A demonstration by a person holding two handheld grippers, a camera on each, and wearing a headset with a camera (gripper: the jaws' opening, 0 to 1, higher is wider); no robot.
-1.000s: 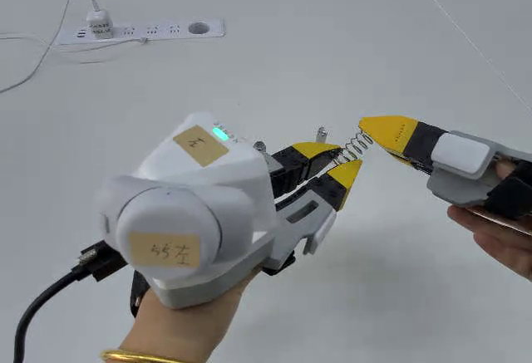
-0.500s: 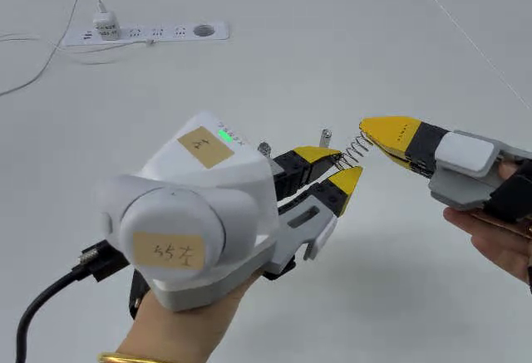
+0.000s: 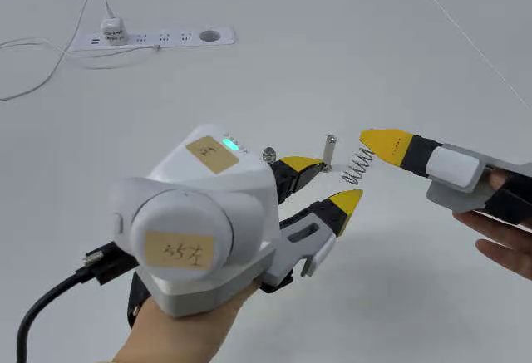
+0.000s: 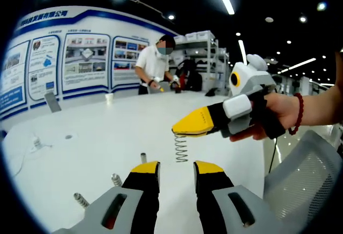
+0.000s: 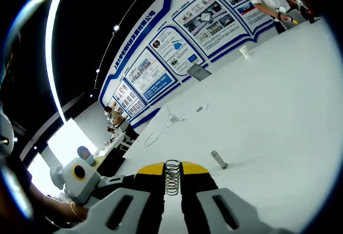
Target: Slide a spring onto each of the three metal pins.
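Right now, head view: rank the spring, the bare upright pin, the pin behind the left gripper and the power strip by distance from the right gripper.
1. spring: clamped in the right gripper.
2. bare pin: upright, just beyond the spring, toward the left gripper.
3. second pin: farther that way, peeking over the left gripper's body.
4. power strip: far off, upper left of the view.

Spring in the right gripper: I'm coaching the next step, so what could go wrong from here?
The spring is pinched only by one end in the right gripper, so it could slip out. It hangs beside the pin, not over it, so lowering now might miss or knock it. The left gripper, jaws open, is close and could bump it.
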